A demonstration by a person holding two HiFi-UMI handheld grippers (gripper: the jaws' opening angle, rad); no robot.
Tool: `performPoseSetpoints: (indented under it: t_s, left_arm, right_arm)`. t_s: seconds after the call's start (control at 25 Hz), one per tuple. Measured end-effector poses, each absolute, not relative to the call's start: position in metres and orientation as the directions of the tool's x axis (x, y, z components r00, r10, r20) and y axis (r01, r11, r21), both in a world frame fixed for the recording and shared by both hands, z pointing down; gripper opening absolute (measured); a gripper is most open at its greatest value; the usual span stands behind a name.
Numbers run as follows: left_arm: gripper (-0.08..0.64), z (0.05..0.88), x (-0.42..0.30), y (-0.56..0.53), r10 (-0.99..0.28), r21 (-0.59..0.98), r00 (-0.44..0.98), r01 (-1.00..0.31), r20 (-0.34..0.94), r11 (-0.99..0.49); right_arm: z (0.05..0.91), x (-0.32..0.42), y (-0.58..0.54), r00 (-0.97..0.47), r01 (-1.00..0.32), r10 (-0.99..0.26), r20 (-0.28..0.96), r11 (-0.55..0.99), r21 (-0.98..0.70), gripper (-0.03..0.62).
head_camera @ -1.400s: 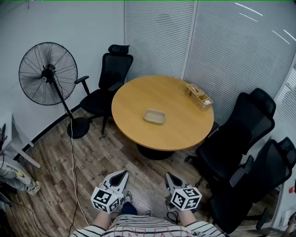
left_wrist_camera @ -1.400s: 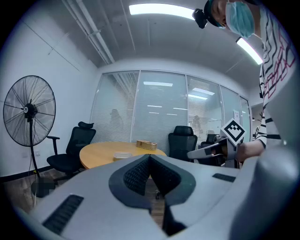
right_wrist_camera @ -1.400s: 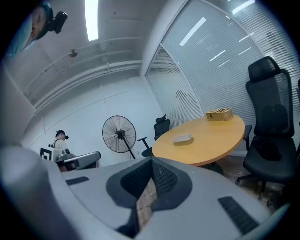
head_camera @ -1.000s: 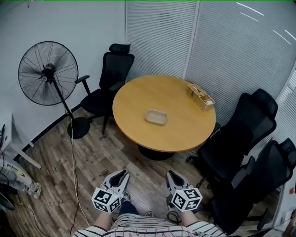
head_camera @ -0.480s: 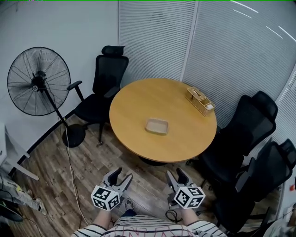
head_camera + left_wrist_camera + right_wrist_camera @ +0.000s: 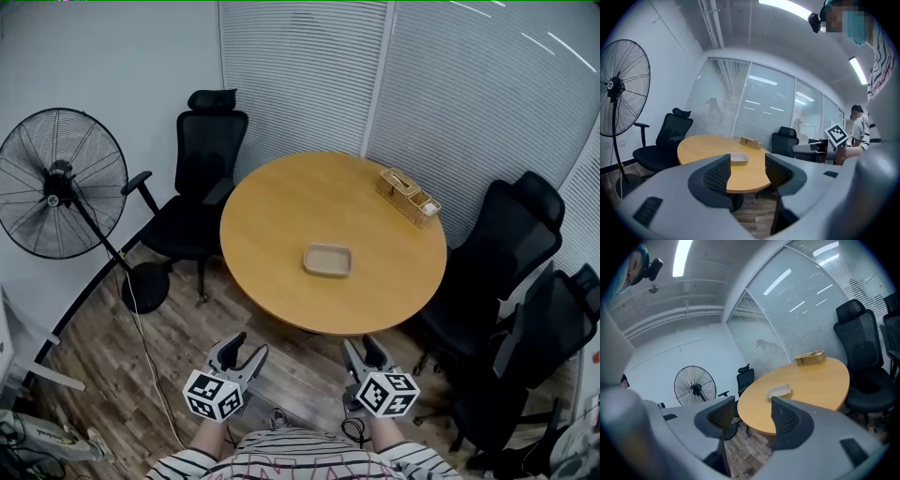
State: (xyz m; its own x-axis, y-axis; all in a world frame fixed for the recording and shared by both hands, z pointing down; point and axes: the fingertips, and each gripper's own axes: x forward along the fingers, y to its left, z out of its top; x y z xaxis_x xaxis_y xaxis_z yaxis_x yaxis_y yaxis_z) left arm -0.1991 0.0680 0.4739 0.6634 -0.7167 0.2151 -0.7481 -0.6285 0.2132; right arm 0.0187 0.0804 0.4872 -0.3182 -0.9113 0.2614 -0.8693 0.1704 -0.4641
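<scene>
The left gripper (image 6: pixel 246 347) has its fingers (image 6: pixel 717 172) spread apart with only air between them. The right gripper (image 6: pixel 362 343) likewise holds its fingers (image 6: pixel 787 418) parted and empty. Both hang low over the wood-plank floor (image 6: pixel 187 328), short of the round light-wood bench (image 6: pixel 281 216).

Ahead of both pairs of fingers, and well apart from them, a shallow beige rectangular tray (image 6: pixel 327 260) lies flat near the bench's middle. It looks light and stiff, with thin walls and a smooth base likely to slide on the bench. Its raised rim along a short side seems the best place to pinch it.

Farther beyond the right fingers, a woven wicker basket (image 6: pixel 408 196) sits near the bench's far edge. Black mesh office chairs (image 6: pixel 202 178) ring the bench. A black pedestal fan (image 6: pixel 58 183) stands off beyond the left fingers. White slatted blinds (image 6: pixel 309 75) over glass walls close the room.
</scene>
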Motion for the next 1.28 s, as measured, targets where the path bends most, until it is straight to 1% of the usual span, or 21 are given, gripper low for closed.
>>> performPoseSetpoints:
  t_s: [0.32,0.56,1.04,1.28]
  left_arm:
    - [0.207,0.487,-0.230,0.026,-0.670,0.228,0.707,-0.707,0.227,-0.669]
    - [0.207,0.498,-0.222,0.004,-0.643,0.259,0.732,-0.682,0.226,-0.684]
    - [0.207,0.502,-0.192,-0.073,-0.660,0.248,0.708,-0.706,0.249,-0.663]
    - [0.207,0.508,-0.158,-0.120,-0.663,0.250,0.699,-0.715,0.267,-0.653]
  right_arm:
    - [0.500,-0.001,0.060,-0.224,-0.880,-0.931,0.288,0.067,-0.469,0.236]
    - [0.508,0.009,0.047,-0.173,-0.887,-0.935,0.310,0.011,-0.461,0.236]
    - [0.524,0.050,-0.037,-0.191,-0.895,-0.920,0.343,0.019,-0.446,0.236]
    - [0.527,0.086,-0.092,-0.207,-0.900,-0.914,0.348,0.038,-0.435,0.236]
